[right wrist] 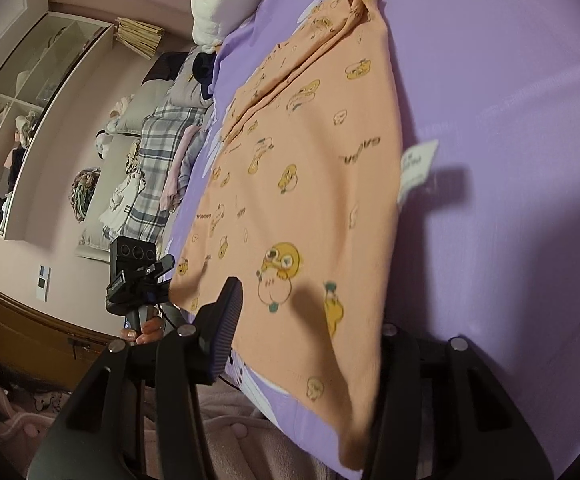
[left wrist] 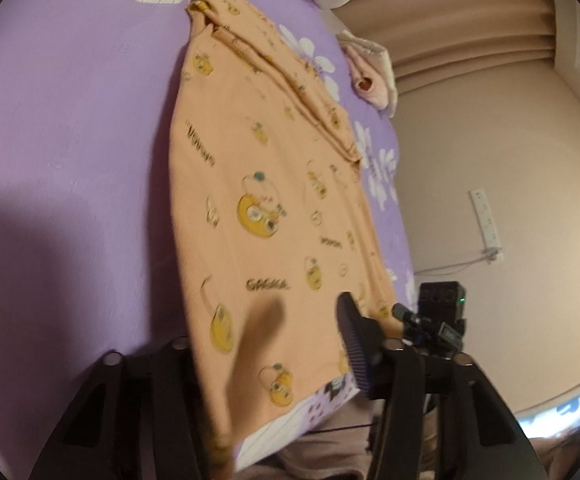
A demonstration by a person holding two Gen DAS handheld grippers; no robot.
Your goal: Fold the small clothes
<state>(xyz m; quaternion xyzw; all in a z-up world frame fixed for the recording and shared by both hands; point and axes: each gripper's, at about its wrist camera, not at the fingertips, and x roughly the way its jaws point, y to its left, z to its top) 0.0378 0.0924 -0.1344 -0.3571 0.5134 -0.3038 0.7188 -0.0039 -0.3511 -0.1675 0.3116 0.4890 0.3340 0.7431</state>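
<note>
In the left wrist view, an orange garment (left wrist: 274,184) printed with yellow cartoon figures is seen spread on a purple flowered bedsheet (left wrist: 70,128), its hem nearest the camera. The near hem is draped between the fingers of the left gripper (left wrist: 278,352); one ribbed pad (left wrist: 354,344) is visible on the right of the cloth, the other finger is hidden behind the fabric. Whether the cloth is actually pinched cannot be told. The other gripper (left wrist: 438,320) is seen just beyond the garment's right edge.

In the right wrist view, the same garment (right wrist: 310,168) is laid along the bedsheet (right wrist: 510,100), a white label (right wrist: 418,168) showing at its right edge. Its near hem is passed between the fingers of the right gripper (right wrist: 310,344); the left pad (right wrist: 230,320) stands clear, the right finger is covered. A firm clamp cannot be confirmed. A hand (right wrist: 146,330) is seen holding the left gripper (right wrist: 138,272).
</note>
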